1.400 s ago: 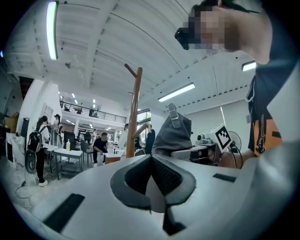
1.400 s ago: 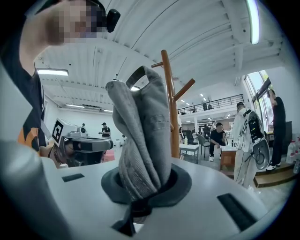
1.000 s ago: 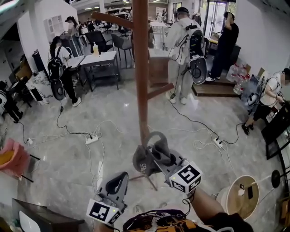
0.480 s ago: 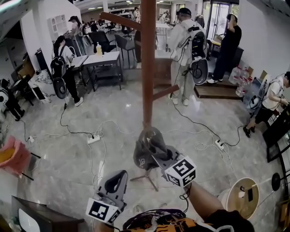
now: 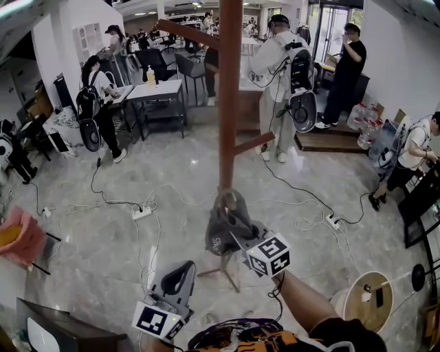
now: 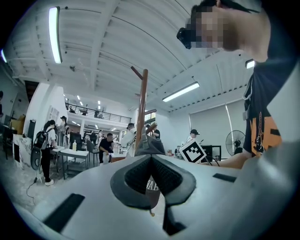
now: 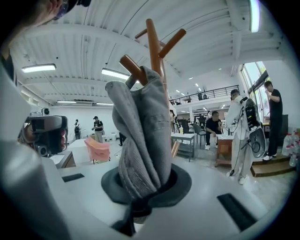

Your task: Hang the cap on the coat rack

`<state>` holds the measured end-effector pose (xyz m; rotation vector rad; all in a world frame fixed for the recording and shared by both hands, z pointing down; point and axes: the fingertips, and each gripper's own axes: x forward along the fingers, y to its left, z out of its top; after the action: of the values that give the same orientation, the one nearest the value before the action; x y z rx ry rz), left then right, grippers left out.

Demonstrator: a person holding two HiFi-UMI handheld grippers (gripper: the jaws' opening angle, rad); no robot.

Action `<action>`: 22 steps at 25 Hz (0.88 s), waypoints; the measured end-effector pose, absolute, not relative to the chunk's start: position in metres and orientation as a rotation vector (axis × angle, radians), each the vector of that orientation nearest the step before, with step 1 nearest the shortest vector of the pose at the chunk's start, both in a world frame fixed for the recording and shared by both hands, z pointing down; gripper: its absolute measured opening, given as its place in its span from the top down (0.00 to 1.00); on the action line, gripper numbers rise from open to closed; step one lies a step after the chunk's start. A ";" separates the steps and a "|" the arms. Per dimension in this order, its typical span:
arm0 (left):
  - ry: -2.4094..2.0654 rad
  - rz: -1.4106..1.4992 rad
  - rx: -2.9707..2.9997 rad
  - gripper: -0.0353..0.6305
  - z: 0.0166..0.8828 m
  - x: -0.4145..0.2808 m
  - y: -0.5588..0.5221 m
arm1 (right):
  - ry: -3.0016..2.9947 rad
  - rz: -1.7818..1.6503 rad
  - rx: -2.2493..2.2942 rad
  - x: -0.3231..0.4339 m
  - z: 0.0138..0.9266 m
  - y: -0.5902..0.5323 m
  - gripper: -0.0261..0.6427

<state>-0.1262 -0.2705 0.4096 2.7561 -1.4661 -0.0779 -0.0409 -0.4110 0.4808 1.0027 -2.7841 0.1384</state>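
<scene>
Beside the coat rack (image 5: 229,103), right gripper (image 5: 232,221) clamps the cap (image 5: 216,235) (lettering illegible)

The hall is bright and evenly lit. A ceiling tube light (image 6: 54,35) at 10 o'clock of the left gripper view and a strip (image 7: 255,9) at 1 o'clock of the right gripper view burn out to white. Daylight from the tall windows (image 5: 330,24) at 1 o'clock of the head view sheens the glossy floor (image 5: 172,172); shadows are faint. Every view bows toward its rim, and both gripper views end in black corners. The cap (image 7: 140,126) shows sharp stitching, its lower folds shaded.
</scene>
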 end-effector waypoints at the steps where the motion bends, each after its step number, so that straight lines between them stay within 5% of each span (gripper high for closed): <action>1: -1.465 -0.078 2.755 0.91 0.411 -0.127 -0.272 | -2.779 0.161 1.015 -0.040 0.486 -0.415 0.89; 22: -1.476 -0.069 2.753 0.91 0.412 -0.125 -0.276 | -2.731 0.169 1.069 -0.042 0.527 -0.445 0.83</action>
<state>-0.1248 -0.2764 0.4116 2.7526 -1.4756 -0.0693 -0.0418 -0.4446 0.5265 1.0692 -2.7314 0.1688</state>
